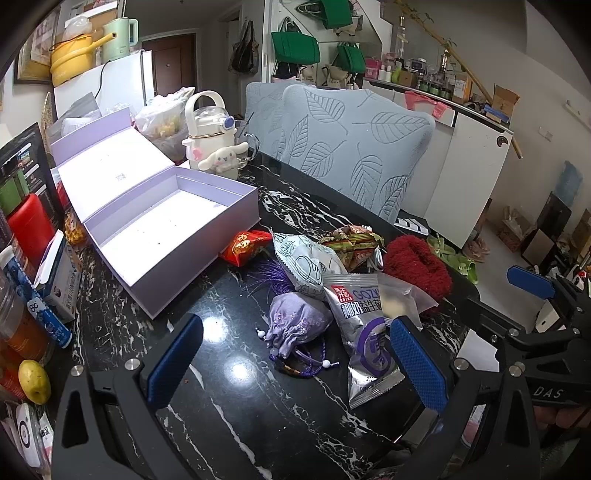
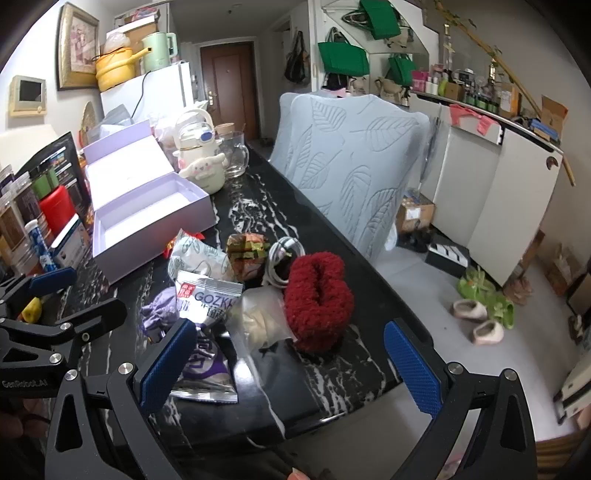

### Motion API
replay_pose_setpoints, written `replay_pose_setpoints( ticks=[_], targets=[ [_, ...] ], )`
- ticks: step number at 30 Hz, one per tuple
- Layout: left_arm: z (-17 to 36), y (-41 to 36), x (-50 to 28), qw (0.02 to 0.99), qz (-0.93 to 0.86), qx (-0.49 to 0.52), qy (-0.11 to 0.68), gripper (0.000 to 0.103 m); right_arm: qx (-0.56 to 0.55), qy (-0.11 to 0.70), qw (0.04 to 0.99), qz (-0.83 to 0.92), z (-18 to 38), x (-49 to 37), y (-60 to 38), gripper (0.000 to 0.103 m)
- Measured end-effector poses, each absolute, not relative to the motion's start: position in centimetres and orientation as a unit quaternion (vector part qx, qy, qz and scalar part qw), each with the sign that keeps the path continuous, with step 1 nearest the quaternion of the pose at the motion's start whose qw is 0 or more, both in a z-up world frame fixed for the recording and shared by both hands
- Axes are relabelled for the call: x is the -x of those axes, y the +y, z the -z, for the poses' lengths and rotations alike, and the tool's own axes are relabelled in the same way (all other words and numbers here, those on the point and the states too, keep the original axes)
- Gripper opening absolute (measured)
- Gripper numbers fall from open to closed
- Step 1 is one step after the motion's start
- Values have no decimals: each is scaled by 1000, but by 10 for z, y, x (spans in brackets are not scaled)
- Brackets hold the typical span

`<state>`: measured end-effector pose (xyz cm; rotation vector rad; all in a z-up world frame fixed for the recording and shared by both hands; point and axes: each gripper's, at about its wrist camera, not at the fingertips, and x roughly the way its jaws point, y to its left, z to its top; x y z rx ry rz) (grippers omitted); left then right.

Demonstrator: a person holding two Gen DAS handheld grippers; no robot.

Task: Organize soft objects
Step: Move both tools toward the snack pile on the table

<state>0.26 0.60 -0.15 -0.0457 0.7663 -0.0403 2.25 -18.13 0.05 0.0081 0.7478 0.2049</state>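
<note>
**Nothing boxed yet**

Left wrist view: the lavender box [image 1: 162, 236] lies open and empty, its long axis running away leftward. Right of it the soft pile waits, purple pouch [image 1: 297, 323] nearest. The left gripper [image 1: 295, 365] hovers, jaws spread.

Right wrist view: the red scrunchie [image 2: 319, 295] lies right of the box, upright. The right gripper [image 2: 291, 365] is spread, empty.

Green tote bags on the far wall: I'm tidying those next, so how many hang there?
3 clearly: one top, one at left, one lower right. Others may be hidden among the darker bags beside them.
</note>
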Motion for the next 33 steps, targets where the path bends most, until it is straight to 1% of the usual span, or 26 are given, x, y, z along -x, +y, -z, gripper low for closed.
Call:
replay_pose_setpoints(
  ticks=[33],
  targets=[
    [4,14,-2,926,13,30,375,103,5,375,920,-115,6,-28,-175,103]
  ],
)
